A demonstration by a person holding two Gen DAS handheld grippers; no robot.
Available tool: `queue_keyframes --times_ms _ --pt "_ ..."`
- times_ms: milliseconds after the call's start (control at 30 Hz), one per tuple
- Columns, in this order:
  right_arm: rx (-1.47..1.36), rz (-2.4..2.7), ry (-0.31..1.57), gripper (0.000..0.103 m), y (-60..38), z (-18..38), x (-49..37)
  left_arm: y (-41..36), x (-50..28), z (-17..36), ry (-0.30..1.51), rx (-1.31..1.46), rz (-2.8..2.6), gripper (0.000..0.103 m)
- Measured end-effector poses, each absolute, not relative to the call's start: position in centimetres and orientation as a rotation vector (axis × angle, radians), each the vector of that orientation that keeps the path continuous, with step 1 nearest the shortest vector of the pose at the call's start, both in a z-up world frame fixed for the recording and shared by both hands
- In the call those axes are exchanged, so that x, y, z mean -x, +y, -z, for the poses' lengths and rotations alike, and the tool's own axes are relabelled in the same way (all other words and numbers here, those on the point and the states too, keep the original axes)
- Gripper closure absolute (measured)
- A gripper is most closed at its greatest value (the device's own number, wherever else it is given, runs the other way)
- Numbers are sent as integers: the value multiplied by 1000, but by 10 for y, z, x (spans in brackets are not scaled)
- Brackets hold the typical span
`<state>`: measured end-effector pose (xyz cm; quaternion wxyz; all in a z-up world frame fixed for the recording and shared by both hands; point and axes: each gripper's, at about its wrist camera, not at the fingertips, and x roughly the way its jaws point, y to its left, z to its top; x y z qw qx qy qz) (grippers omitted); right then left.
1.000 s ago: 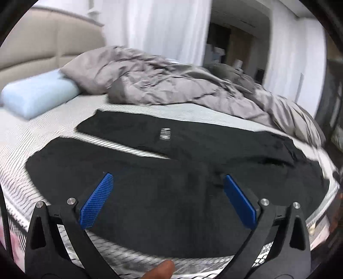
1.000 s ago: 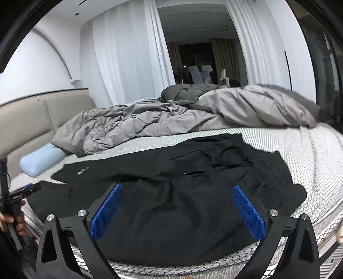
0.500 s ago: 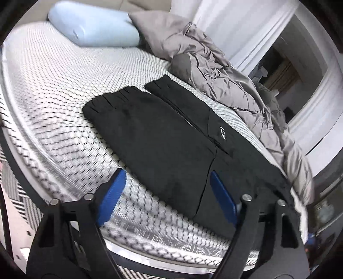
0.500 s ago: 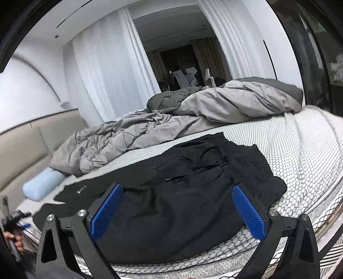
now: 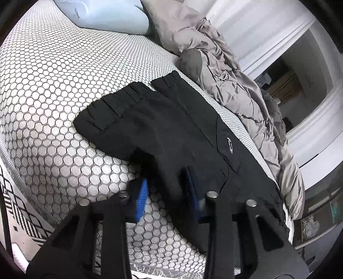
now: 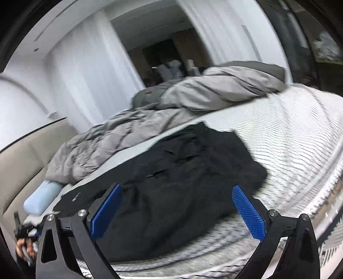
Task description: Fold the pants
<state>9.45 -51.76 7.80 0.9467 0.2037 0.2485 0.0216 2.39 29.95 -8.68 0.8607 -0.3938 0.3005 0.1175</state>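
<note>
Left tongs [image 5: 166, 191] close around the near edge of the black pants [image 5: 171, 128] on the bed [image 5: 53, 85]; right tongs [image 6: 178, 208] hover spread wide above them.

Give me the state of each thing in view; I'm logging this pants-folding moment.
Pants: black, spread flat on the mattress, not yet folded.
Left gripper: fingers narrowed around the near pant-leg edge.
Right gripper: open, holding nothing.
Duvet: grey, crumpled.
Pillow: lying flat.
Mattress: uncovered.
</note>
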Motion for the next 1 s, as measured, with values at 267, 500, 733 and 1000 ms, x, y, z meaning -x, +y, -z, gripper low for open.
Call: queue_keyframes --times_ms 267,500,733,1000 --pt "-775 -30 625 3 -577 -40 -109 302 -39 94 640 849 -252 93" --pt "-847 -23 771 81 -588 -18 -161 296 -37 92 640 833 -269 100" --pt "-886 -7 751 88 -601 -23 -117 300 -12 83 626 824 -275 102" --pt "-804 -38 596 89 -583 -94 -124 298 -35 8 528 705 -264 103"
